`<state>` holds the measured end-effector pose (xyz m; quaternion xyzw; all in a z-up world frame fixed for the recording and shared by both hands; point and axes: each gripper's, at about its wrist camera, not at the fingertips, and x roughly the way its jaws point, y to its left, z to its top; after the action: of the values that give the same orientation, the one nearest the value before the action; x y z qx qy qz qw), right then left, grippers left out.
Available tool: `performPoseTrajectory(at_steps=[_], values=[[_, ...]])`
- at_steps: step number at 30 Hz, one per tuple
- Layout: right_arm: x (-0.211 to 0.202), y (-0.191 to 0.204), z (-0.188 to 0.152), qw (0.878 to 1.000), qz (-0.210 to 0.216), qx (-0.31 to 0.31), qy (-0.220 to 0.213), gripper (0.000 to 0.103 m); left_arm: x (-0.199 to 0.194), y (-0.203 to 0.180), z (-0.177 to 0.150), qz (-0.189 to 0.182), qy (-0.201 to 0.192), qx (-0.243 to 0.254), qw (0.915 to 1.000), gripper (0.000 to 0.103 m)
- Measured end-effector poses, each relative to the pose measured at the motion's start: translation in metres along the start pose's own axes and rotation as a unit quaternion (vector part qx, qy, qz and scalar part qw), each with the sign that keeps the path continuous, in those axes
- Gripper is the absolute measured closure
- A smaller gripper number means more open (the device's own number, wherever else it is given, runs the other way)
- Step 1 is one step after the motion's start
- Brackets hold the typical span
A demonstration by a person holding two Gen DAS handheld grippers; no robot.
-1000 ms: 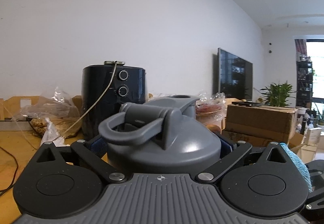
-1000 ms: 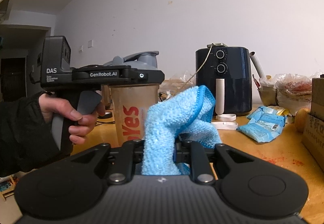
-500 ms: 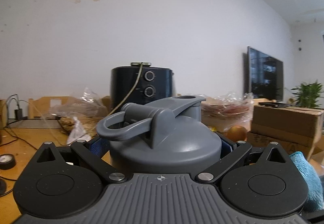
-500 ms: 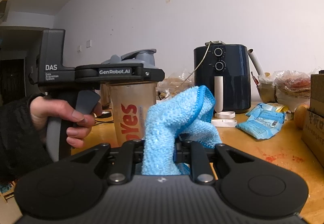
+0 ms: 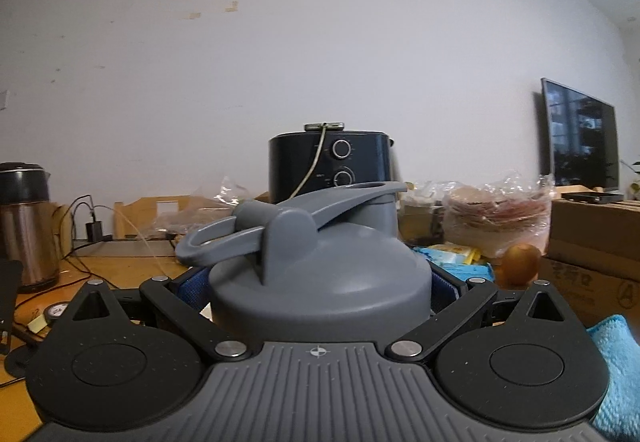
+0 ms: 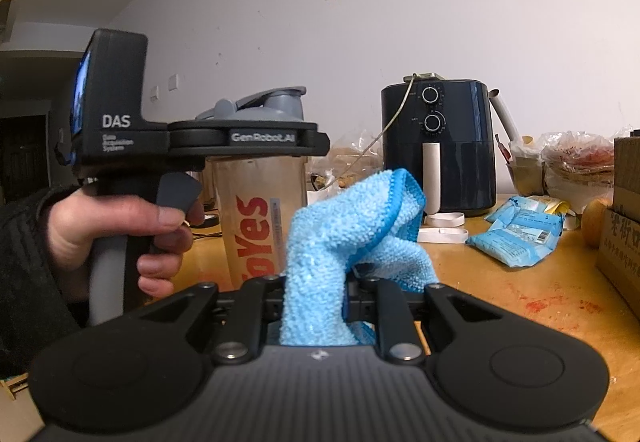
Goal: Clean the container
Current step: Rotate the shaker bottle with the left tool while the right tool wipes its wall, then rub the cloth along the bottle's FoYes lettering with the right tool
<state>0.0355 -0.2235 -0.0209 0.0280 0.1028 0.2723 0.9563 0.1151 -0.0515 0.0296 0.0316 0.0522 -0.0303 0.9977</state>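
Note:
A clear shaker bottle [image 6: 256, 210] with red lettering and a grey flip lid [image 5: 320, 274] stands upright over the wooden table [image 6: 500, 290]. My left gripper [image 5: 320, 282] is shut on it just under the lid, its blue pads [image 5: 192, 282] against both sides. The right wrist view shows that gripper [image 6: 256, 140] from the side, with a person's hand [image 6: 132, 226] on its handle. My right gripper [image 6: 316, 294] is shut on a light blue cloth [image 6: 352, 226], which bunches up beside the bottle's right side. The cloth's corner [image 5: 616, 370] shows at the lower right of the left wrist view.
A dark air fryer [image 6: 436, 146] stands at the wall behind the bottle. Blue snack packets [image 6: 516, 230], bagged food [image 5: 496, 218], a round fruit [image 5: 520, 262] and a cardboard box [image 5: 596, 242] fill the right. A kettle [image 5: 24, 222] and cables lie at the left.
The left gripper has swung to the left with the bottle still held, so the air fryer slid right in its view and the kettle appeared. The right gripper and cloth kept still.

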Motion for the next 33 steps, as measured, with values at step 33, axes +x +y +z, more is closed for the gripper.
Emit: performPoseTrajectory(at_steps=[33], values=[[0.000,-0.004,-0.005,1.000,-0.003,0.001,0.009,0.089,0.003,-0.022,0.012,0.101,0.011,-0.019,0.9947,0.003]])
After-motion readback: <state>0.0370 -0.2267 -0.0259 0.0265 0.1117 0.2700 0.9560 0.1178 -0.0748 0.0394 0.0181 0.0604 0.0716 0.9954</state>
